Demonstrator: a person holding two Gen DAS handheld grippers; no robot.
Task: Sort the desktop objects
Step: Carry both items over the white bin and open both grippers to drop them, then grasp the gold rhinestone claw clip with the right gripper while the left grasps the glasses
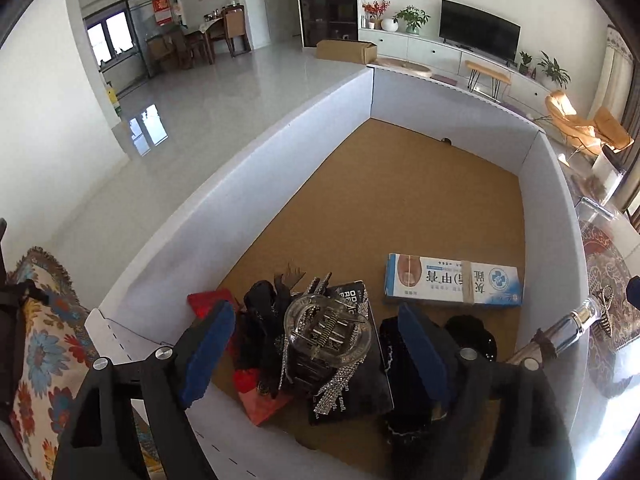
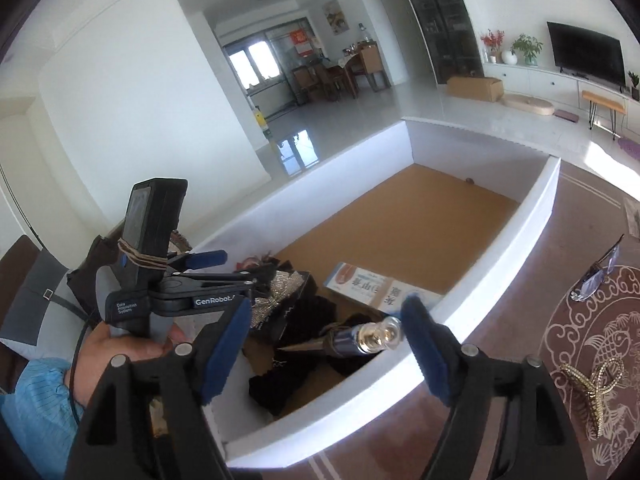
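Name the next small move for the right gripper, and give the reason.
Probably swing the right gripper toward the gold hair claw on the patterned mat. Its jaws stand open with nothing pressed between them, the silver tool already rests in the white-walled box, and the claw lies outside.

The left gripper (image 1: pixel 316 356) hangs over the near end of a white-walled box (image 1: pixel 256 184) with a brown cardboard floor, its blue-padded fingers (image 1: pixel 208 356) spread apart and pressing on nothing. Between them, lower down, a clear plastic hair claw (image 1: pixel 328 336) lies on a heap of black and rhinestone hair accessories (image 1: pixel 340 384), which rests on a dark packet with white lettering (image 1: pixel 352 400). A red packet (image 1: pixel 264 404) pokes out at the heap's near left. Further in and to the right lies a blue-and-white medicine carton (image 1: pixel 452 280), flat on the floor and apart from the heap. A chrome-tipped tool (image 1: pixel 568 328) leans over the right wall.
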